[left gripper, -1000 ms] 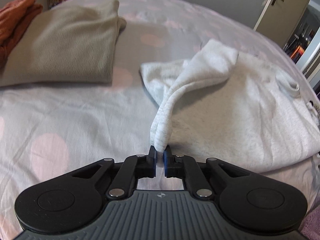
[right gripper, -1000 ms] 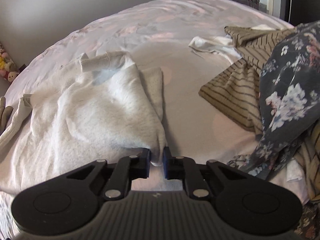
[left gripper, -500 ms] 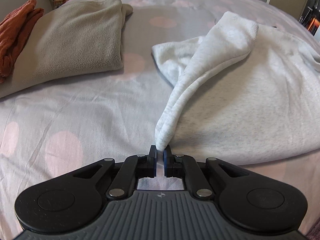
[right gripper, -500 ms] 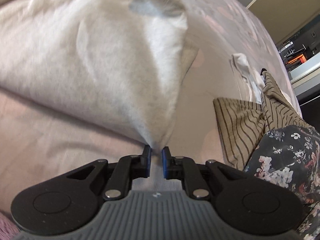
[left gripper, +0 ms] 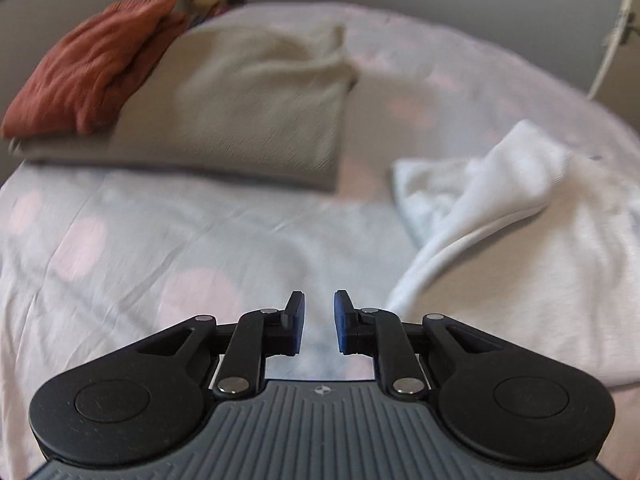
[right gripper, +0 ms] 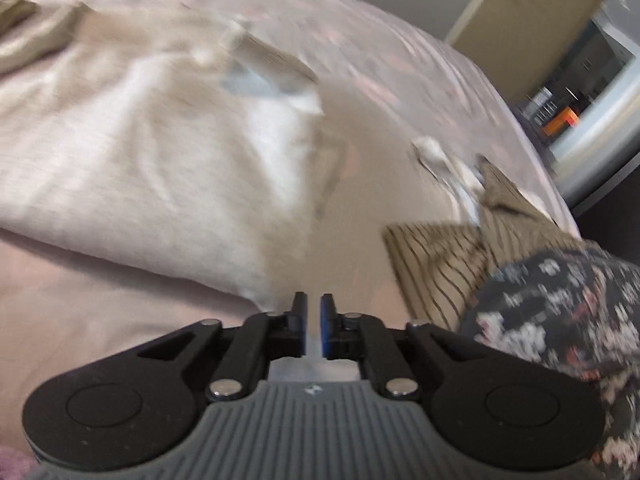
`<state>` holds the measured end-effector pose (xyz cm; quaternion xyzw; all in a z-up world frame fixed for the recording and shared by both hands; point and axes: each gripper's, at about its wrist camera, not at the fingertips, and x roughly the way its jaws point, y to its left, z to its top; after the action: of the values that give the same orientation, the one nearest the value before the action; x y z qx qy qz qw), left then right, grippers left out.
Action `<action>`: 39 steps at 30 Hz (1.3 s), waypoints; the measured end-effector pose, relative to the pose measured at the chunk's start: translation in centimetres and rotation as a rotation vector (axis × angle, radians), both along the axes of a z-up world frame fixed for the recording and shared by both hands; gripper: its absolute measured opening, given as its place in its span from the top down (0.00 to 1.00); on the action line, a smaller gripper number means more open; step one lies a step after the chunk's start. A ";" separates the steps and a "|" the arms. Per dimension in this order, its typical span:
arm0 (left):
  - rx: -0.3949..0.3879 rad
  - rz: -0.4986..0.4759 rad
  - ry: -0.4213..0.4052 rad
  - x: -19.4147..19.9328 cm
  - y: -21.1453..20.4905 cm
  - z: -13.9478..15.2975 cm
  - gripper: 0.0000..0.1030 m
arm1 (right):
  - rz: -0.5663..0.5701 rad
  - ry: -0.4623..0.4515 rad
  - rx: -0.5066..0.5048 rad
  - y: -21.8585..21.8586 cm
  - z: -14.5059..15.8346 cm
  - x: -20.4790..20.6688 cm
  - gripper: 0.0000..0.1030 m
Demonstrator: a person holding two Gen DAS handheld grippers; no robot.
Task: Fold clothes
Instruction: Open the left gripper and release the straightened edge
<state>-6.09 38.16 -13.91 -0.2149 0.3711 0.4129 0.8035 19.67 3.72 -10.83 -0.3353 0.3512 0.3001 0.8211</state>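
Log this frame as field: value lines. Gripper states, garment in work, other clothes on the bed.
left gripper: open, holds nothing
right gripper: narrow gap between pads, grip on cloth unclear
garment in work: white sweatshirt, lying on bed, sleeve draped over body
bed sheet: pale, pink dots
done pile: beige folded top, rust folded top
unfolded pile: striped garment, dark floral garment

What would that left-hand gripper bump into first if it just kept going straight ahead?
Probably the bed sheet. The left gripper is open and empty, pointing over bare sheet. Farther along that line lies the folded beige sweater; the white sweatshirt sits off to its right. Depth is hard to judge.
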 end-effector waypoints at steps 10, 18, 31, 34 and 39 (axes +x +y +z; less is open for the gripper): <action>0.455 -0.600 0.304 9.3 -11.3 -1.3 0.69 | 0.415 -0.187 -0.061 3.2 -0.5 -5.7 0.47; 0.607 -0.693 0.394 11.8 -13.5 -4.1 0.69 | 0.352 -0.223 0.028 5.0 -0.4 -5.8 0.68; 0.246 -0.361 0.219 12.5 -4.2 -5.0 0.69 | 0.006 0.048 0.286 5.7 -2.4 0.6 0.69; 0.211 -0.307 0.160 12.3 -2.6 -4.9 0.69 | -0.059 0.093 0.360 5.0 -2.9 1.8 0.69; 0.161 -0.224 0.057 12.4 0.2 -5.0 0.75 | -0.135 0.151 0.467 4.0 -3.5 3.2 0.66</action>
<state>6.32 38.39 -18.91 -0.0952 0.3811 0.3548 0.8484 22.92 7.71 -14.36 -0.0891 0.3545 0.3419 0.8658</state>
